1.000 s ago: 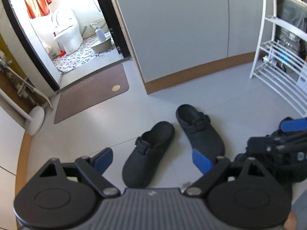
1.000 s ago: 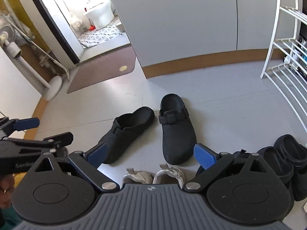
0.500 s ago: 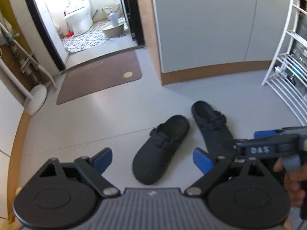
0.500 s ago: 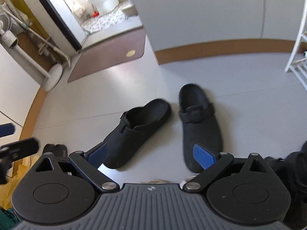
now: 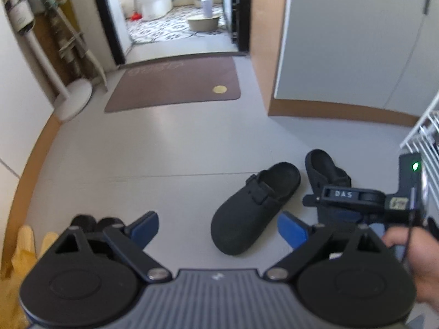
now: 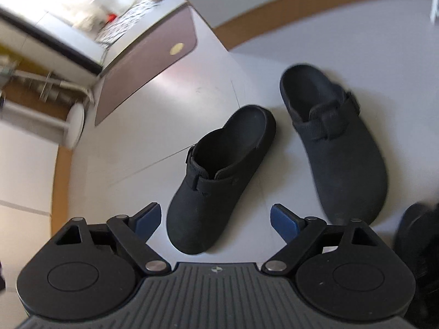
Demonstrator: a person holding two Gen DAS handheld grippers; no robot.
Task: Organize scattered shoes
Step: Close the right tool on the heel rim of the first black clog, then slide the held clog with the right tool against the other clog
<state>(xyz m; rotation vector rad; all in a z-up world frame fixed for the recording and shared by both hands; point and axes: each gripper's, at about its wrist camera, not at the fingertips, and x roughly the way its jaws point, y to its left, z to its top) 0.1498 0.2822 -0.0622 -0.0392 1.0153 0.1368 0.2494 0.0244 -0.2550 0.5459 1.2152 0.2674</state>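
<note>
Right hand-held gripper [image 6: 215, 219] w/ jaws wide, just been narrowing a bit, toe of nearer black clog [image 6: 216, 181] between its pads, not touched. Left hand-held gripper [image 5: 218, 229] open, empty. 2 clogs on floor [image 5: 137, 150]; second clog [image 6: 337, 148] just beyond, right.

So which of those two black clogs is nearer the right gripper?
The left clog, angled with its toe between the open right gripper fingers. The other clog lies off to the right.
</note>
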